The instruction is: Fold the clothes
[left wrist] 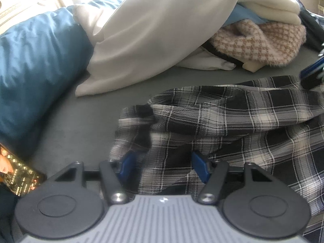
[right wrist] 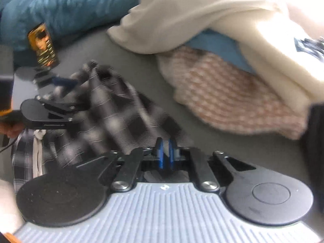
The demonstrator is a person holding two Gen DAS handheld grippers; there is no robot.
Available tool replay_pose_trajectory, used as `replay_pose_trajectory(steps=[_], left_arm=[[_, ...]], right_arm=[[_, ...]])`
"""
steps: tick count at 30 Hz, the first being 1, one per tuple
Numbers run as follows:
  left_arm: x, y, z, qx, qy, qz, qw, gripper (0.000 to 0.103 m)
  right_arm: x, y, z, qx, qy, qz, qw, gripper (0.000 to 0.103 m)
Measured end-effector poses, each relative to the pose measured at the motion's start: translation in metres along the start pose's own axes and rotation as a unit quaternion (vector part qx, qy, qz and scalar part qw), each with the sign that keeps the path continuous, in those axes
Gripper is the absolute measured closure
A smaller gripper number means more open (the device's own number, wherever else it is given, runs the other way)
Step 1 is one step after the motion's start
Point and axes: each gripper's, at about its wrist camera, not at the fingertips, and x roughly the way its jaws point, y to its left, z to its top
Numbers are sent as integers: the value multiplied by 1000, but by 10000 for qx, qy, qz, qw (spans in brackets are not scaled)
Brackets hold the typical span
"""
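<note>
One plaid shirt [left wrist: 232,125] in black, grey and white lies crumpled on the grey sheet [left wrist: 81,125], directly under and ahead of the left gripper [left wrist: 164,164]. Left gripper's jaws stand apart, straddling a fold of the plaid; pads not visibly pressing on it. Right gripper [right wrist: 165,155] has its blue pads nearly together with a thin light strip between them, apparently an edge of fabric; too blurred to tell what it is or whether it is clamped. The plaid runs from that gripper's left side out toward the left gripper, seen upper left in the right wrist view. Ahead of both: a white pillow [left wrist: 154,40], a tan houndstooth garment [left wrist: 261,42] partly under cream cloth. Blue duvet [left wrist: 34,64] to the left, lit phone [left wrist: 18,174] just beside it.
</note>
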Motion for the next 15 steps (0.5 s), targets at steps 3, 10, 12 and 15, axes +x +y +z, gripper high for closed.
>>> replay_pose_trajectory(steps=[3, 10, 12, 15], left_arm=[[1, 1, 0, -16, -17, -32, 10000, 39], [3, 4, -2, 0, -95, -48, 9999, 37], [3, 7, -2, -18, -129, -50, 9999, 37], [3, 10, 1, -64, -161, -11, 9998, 37]], right_arm=[[14, 12, 4, -213, 96, -27, 9997, 78], [23, 17, 10, -328, 93, -388, 9987, 100], [15, 17, 16, -379, -137, -574, 9975, 101], [5, 12, 28, -337, -482, -852, 9946, 101]])
